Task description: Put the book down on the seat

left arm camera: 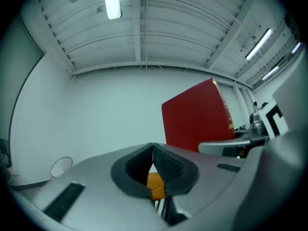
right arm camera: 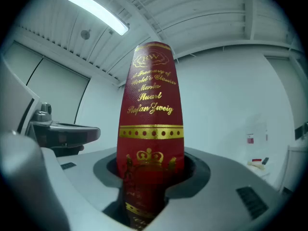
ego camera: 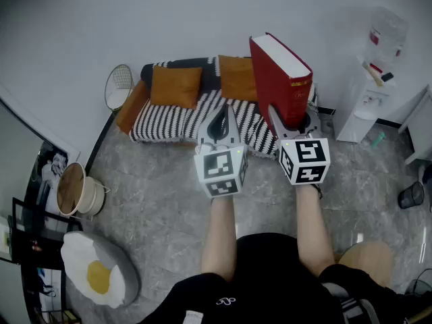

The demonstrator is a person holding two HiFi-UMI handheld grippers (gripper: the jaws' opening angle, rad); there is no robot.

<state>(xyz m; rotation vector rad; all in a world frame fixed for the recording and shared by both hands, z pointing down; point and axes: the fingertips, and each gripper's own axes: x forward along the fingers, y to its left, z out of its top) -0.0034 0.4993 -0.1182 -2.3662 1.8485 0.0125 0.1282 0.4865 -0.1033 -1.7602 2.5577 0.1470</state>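
Head view looks down on a grey marbled stone floor [ego camera: 155,187] below a plain white wall [ego camera: 101,19]. A black-and-white striped sofa [ego camera: 169,117] with orange square cushions [ego camera: 175,85] stands against that wall. Above the sofa's right end, the right gripper [ego camera: 291,117] clamps the lower spine of a thick red hardcover book [ego camera: 280,79], which is upright and off the seat. The left gripper [ego camera: 217,117], before the sofa's middle, has its jaws pressed together with nothing between them. Left of the sofa stands a round wood-lidded white basket [ego camera: 77,191]; right of the sofa is a white water dispenser [ego camera: 368,100].
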